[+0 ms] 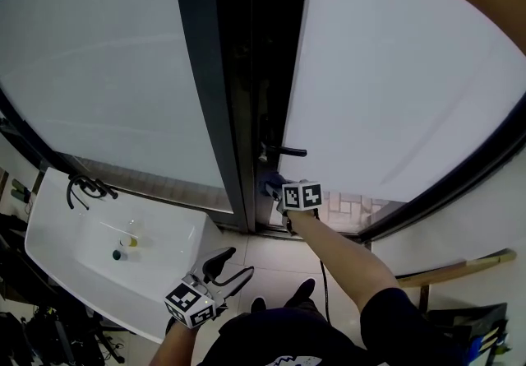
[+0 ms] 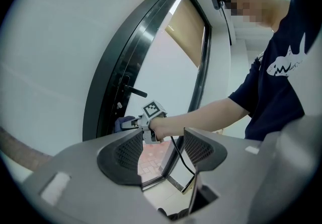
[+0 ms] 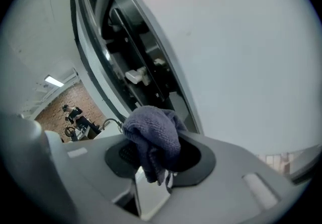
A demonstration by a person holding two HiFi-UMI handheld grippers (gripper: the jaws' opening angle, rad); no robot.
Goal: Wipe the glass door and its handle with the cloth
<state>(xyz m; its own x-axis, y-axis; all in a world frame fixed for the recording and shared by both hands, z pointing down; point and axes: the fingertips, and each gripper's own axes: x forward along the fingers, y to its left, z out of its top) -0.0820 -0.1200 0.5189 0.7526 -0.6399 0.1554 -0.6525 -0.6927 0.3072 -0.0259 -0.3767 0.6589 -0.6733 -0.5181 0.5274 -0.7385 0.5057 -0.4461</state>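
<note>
In the head view, the right gripper (image 1: 274, 188) sat at the dark edge of the glass door (image 1: 394, 85), just below the handle (image 1: 285, 150); the left gripper (image 1: 230, 268) hung low beside a white sink (image 1: 74, 233). The left gripper view showed its jaws wide apart with nothing between them. The right gripper view showed the purple cloth (image 3: 153, 135) pinched between its jaws, near that edge.

Left tongs (image 2: 162, 153), lower centre of frame: jaws apart, nothing between them. Centre of frame: a hand (image 2: 160, 127) carries the right tongs (image 2: 130, 123), with a blue cloth (image 2: 121, 124) at their tip against the dark edge of the glass door (image 2: 168, 74). Cloth sits just below the black handle (image 2: 135, 91).
</note>
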